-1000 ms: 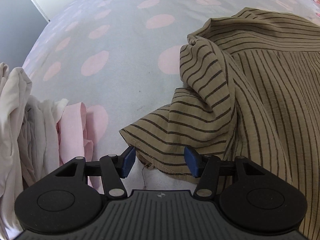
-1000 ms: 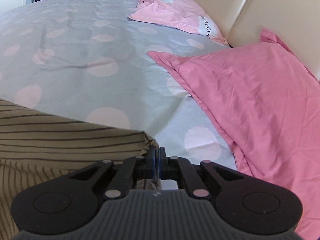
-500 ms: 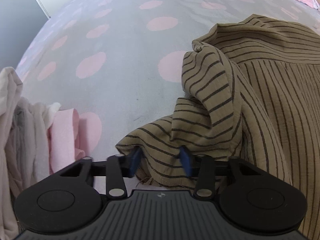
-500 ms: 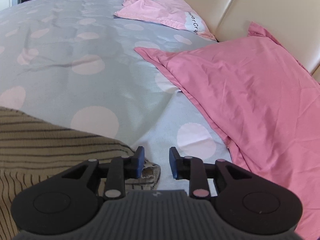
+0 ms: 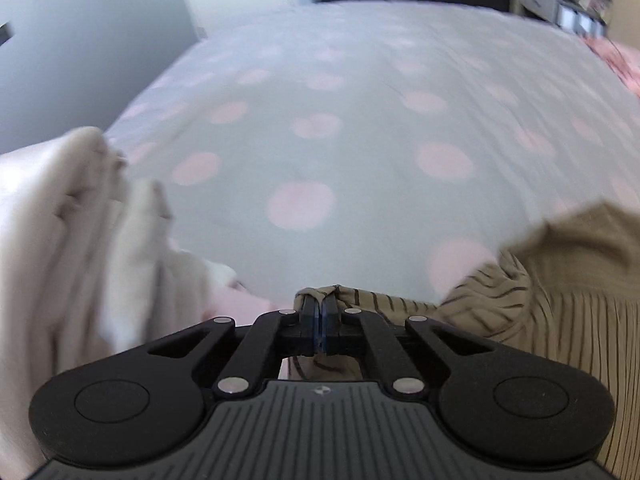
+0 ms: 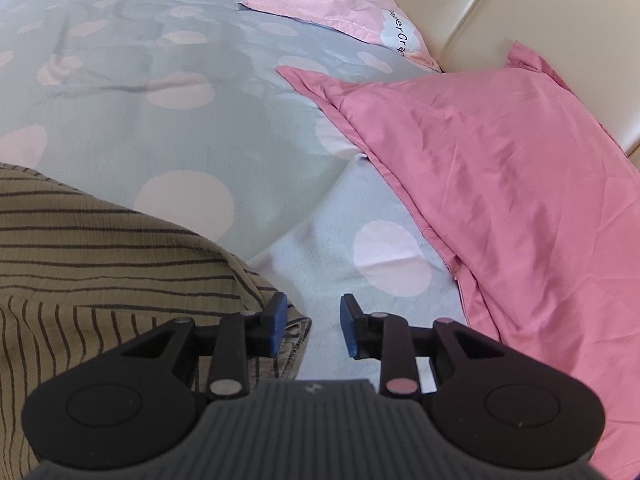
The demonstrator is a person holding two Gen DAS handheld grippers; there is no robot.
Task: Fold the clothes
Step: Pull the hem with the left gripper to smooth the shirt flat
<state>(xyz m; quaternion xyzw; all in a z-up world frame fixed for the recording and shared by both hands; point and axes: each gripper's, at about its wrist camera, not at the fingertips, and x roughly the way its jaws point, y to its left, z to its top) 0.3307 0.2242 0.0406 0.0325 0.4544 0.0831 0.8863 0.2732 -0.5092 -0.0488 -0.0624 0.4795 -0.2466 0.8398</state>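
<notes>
A tan shirt with dark stripes [image 5: 560,300] lies on the dotted bed cover [image 5: 340,120]. My left gripper [image 5: 320,308] is shut on a fold of its edge, which bunches over the fingertips and trails off to the right; this view is blurred by motion. In the right wrist view the same shirt [image 6: 100,248] spreads at the lower left. My right gripper [image 6: 312,320] hovers over its corner with the jaws opening. That corner lies loose beside and under the left finger, and the pads do not press on it.
A heap of white and pale pink clothes [image 5: 72,220] sits at the left by the left gripper. A bright pink pillow [image 6: 500,168] lies close on the right, with a lighter printed pillow [image 6: 340,4] behind it and a cream headboard [image 6: 480,0] beyond.
My left gripper closed on the shirt's edge and lifted it up and away, swinging the view. My right gripper let go of the shirt corner, which dropped to the bed.
</notes>
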